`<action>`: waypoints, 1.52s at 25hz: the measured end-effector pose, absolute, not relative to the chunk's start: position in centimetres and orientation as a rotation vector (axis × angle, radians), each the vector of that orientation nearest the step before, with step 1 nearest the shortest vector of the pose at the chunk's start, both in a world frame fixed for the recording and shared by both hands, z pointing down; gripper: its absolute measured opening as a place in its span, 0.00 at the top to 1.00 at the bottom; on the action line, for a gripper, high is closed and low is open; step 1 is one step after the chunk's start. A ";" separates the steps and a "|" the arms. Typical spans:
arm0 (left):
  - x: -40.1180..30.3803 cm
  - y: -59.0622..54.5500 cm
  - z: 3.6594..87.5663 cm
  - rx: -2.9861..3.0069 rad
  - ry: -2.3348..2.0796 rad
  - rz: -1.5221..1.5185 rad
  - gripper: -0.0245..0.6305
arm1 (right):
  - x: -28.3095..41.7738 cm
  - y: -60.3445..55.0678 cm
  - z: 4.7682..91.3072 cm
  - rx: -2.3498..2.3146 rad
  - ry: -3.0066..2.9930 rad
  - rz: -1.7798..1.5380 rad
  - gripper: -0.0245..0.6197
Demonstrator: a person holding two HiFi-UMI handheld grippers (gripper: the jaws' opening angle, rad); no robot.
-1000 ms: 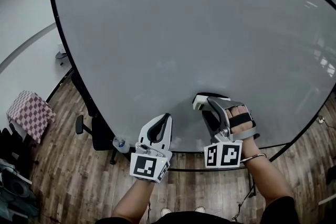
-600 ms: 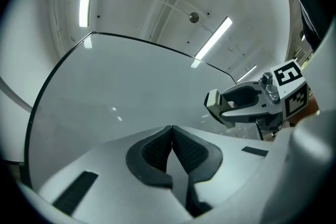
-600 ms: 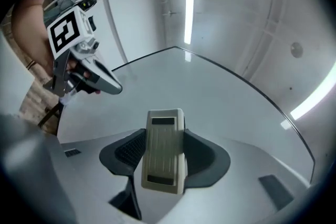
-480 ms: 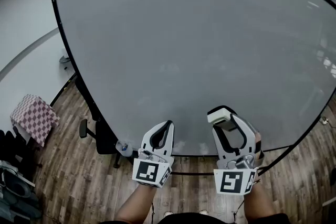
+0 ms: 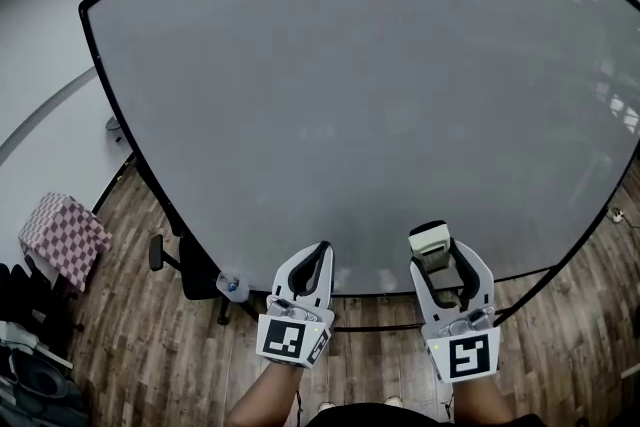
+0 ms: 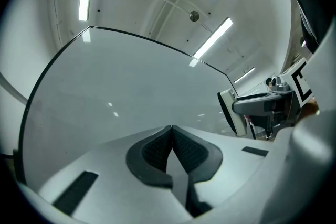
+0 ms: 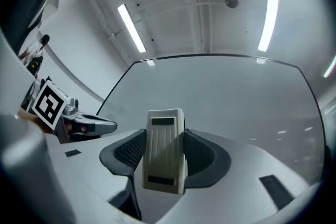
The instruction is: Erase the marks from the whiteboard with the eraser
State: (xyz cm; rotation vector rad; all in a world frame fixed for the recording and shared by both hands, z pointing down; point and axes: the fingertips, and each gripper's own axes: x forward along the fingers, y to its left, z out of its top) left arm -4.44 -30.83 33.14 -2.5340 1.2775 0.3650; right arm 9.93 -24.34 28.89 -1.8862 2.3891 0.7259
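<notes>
A large whiteboard (image 5: 360, 85) with a black frame fills the head view; its grey surface shows no marks that I can make out. My right gripper (image 5: 432, 245) is shut on a white eraser (image 5: 429, 239), held just off the board's lower edge. In the right gripper view the eraser (image 7: 165, 149) stands upright between the dark pads. My left gripper (image 5: 318, 258) is shut with nothing in it, its jaws meeting at the board's bottom edge. In the left gripper view the left gripper (image 6: 171, 136) points at the board (image 6: 115, 92), with the eraser (image 6: 231, 113) at right.
A wooden floor (image 5: 150, 355) lies below the board. A checkered cloth item (image 5: 62, 237) sits at the left, with dark bags (image 5: 25, 355) near it. A black office chair (image 5: 180, 265) and a small bottle (image 5: 231, 285) stand by the board's lower left frame.
My right gripper with the eraser has pulled back from the board's surface toward me and turned upright. The left gripper has barely moved.
</notes>
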 end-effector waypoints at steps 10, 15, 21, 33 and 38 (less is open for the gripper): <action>-2.7 -29.6 34.8 -2.594 1.266 0.351 0.93 | 11.5 -23.8 32.7 -1.901 2.360 0.576 0.58; -2.8 -30.0 35.9 -2.630 1.298 0.326 0.93 | 12.0 -24.4 33.6 -1.968 2.370 0.576 0.58; -2.8 -30.0 37.3 -2.659 1.323 0.313 0.93 | 12.4 -24.6 34.6 -1.993 2.375 0.551 0.58; -2.8 -29.7 38.3 -2.677 1.344 0.290 0.93 | 12.6 -24.6 34.9 -1.981 2.385 0.551 0.58; -3.1 -30.5 38.3 -2.676 1.355 0.285 0.93 | 12.5 -25.3 34.6 -1.984 2.388 0.553 0.58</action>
